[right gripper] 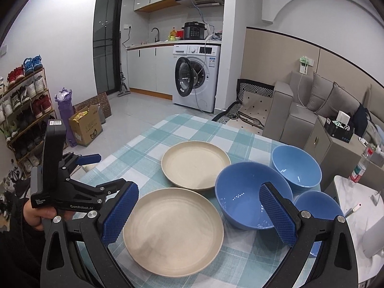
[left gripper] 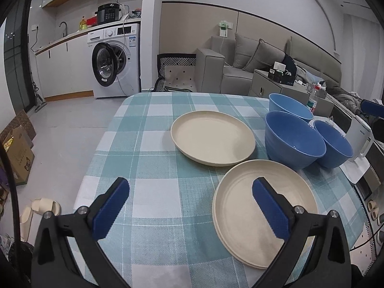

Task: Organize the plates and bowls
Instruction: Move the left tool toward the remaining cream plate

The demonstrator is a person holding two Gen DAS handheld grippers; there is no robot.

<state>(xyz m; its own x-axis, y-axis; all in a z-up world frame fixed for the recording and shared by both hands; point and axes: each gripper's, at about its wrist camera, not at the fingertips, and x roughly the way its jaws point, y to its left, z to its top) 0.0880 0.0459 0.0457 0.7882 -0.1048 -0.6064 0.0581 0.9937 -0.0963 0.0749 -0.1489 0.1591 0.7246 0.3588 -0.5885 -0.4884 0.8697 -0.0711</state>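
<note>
White lettering reading "GenRobot.AI" runs along the black body of the left gripper (right gripper: 82, 159), seen from the right wrist view; a smaller white line on the same body, near the hand (right gripper: 38, 216) that holds it, looks like "Data Acquisition System" but is too small to be sure. The washing machine (right gripper: 196, 76), the pressure cooker (right gripper: 195, 30), the cardboard box (right gripper: 86, 126) and the white kettle (left gripper: 360, 139) each carry print, none of it legible.
</note>
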